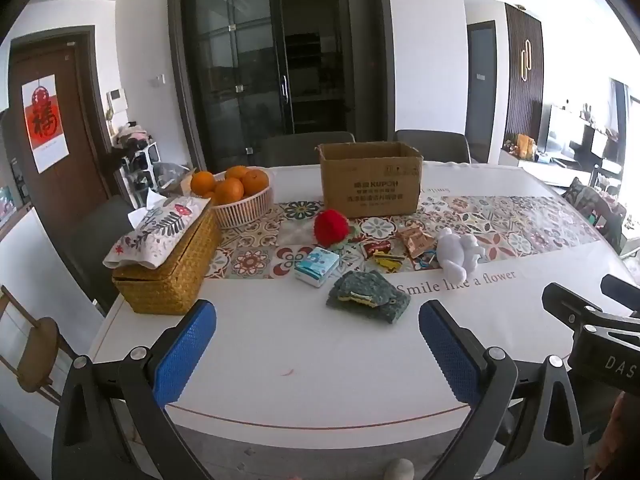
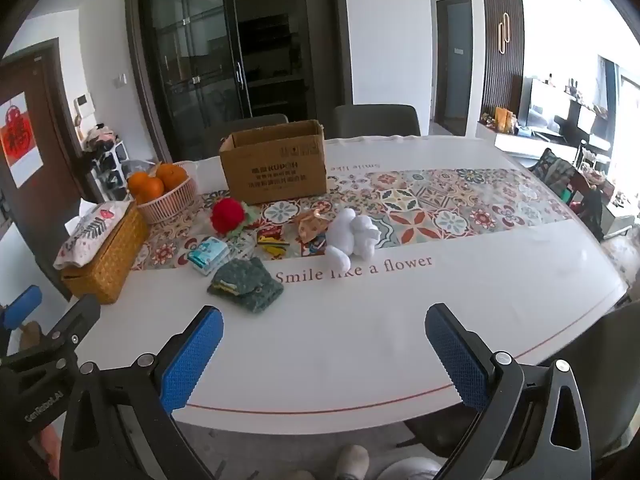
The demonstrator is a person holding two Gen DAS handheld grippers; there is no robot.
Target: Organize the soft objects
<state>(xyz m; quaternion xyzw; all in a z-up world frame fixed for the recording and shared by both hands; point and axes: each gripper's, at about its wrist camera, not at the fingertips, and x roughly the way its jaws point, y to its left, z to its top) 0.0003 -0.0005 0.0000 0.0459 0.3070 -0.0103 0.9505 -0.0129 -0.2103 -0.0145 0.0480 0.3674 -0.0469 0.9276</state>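
Observation:
A green knitted toy (image 1: 368, 297) (image 2: 245, 285) lies on the white table nearest me. Behind it rest a white plush animal (image 1: 458, 253) (image 2: 352, 235), a red plush ball (image 1: 331, 227) (image 2: 227, 215) and a tissue pack (image 1: 317, 266) (image 2: 207, 255). An open cardboard box (image 1: 370, 178) (image 2: 275, 166) stands farther back. My left gripper (image 1: 318, 320) hovers open over the table's near edge, its blue pads wide apart with nothing between them. My right gripper (image 2: 324, 326) is open too, empty, just right of the left one.
A wicker basket (image 1: 170, 276) (image 2: 102, 258) with a floral cloth and a bowl of oranges (image 1: 240, 194) (image 2: 166, 192) stand at the left. Snack wrappers (image 1: 400, 246) (image 2: 294, 234) lie among the toys. Grey chairs (image 2: 374, 120) stand behind the table.

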